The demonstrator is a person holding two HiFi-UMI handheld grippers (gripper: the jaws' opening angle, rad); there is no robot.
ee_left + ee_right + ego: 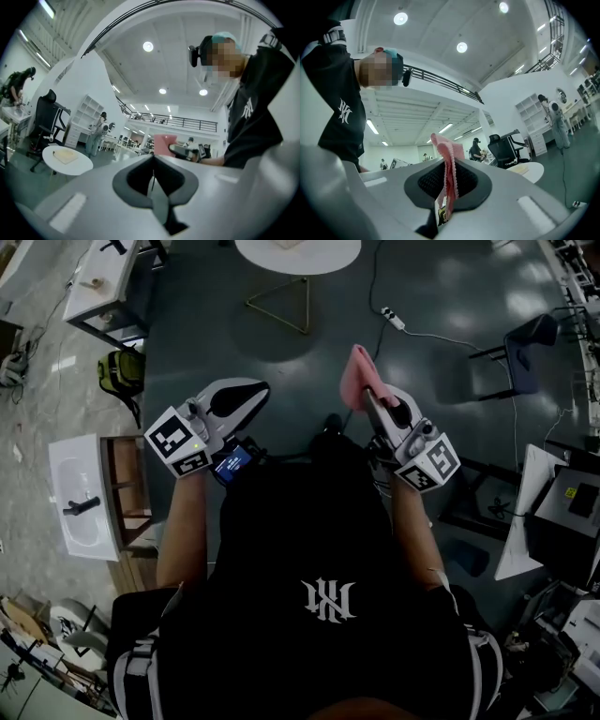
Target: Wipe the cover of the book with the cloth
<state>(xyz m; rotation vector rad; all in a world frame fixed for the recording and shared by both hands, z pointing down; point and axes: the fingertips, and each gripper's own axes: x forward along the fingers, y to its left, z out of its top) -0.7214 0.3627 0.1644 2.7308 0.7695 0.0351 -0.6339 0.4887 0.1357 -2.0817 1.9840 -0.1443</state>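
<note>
A pink cloth point(357, 374) sticks up from my right gripper point(366, 395), which is shut on it and held in front of the person's chest. In the right gripper view the cloth point(449, 157) hangs folded between the closed jaws of the right gripper point(449, 174). My left gripper point(251, 390) is level with it on the left, shut with nothing in it; the left gripper point(153, 163) shows its jaws pressed together. A flat tan thing, possibly the book point(65, 155), lies on a round white table point(75, 166) ahead, apart from both grippers.
The round white table point(323, 261) stands on a wire base at the top centre. A power strip point(394, 319) and cable lie on the dark floor, with a dark chair point(525, 345) at right. A green bag point(122, 371) and a white sink cabinet point(82, 498) stand at left.
</note>
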